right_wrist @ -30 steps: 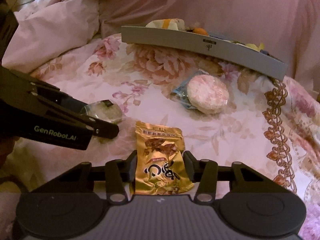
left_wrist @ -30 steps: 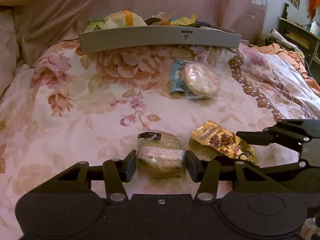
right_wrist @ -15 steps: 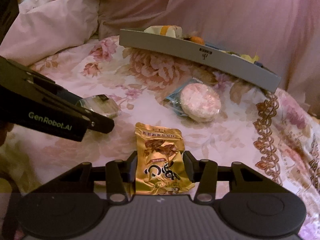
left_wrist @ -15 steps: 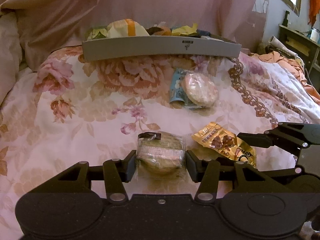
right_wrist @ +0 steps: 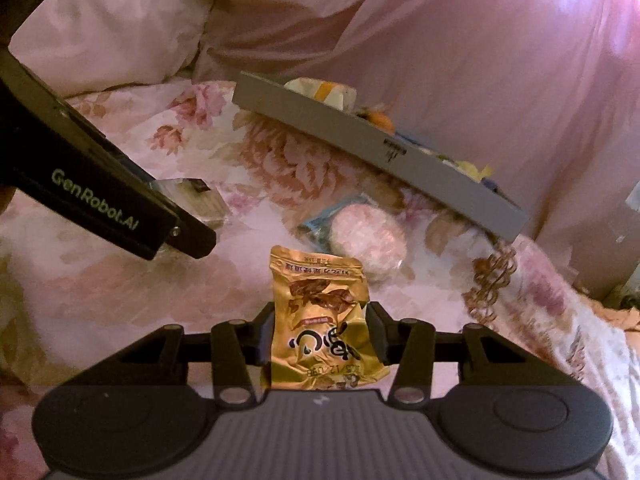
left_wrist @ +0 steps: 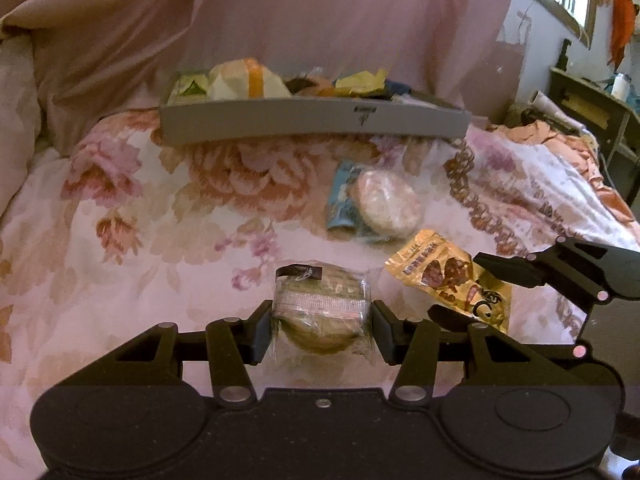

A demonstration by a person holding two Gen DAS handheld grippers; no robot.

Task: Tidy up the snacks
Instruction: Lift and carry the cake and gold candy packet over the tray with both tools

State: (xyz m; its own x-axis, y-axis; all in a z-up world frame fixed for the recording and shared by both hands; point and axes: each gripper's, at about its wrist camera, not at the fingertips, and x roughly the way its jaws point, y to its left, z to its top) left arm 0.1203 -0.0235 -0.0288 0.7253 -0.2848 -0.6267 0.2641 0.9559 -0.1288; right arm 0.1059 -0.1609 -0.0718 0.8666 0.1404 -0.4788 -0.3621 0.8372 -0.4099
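1. My left claw (left_wrist: pixel 322 330) is pinching a clear-wrapped round pastry (left_wrist: pixel 320 304), its fingers pressed against both sides of the wrapper, just above the floral bedspread (left_wrist: pixel 132 248).
2. My right claw (right_wrist: pixel 320 338) is clamped on a gold foil snack packet (right_wrist: pixel 320 316), gripping its lower half; the top of the packet stands up past the fingertips.
3. From the left wrist view, the right claw and its gold packet sit just to the right of the pastry, close beside it.
4. A round pink rice cracker (left_wrist: pixel 386 204) in clear wrap lies on the bedspread beyond both claws, resting partly on a blue packet (left_wrist: pixel 342 200).
5. The grey tray (left_wrist: pixel 312 122) sits further back on the bed, against the pink bedding (left_wrist: pixel 320 12), already holding several snacks, including a white-and-orange wrapped one (left_wrist: pixel 248 80) and yellow packets (left_wrist: pixel 358 80).
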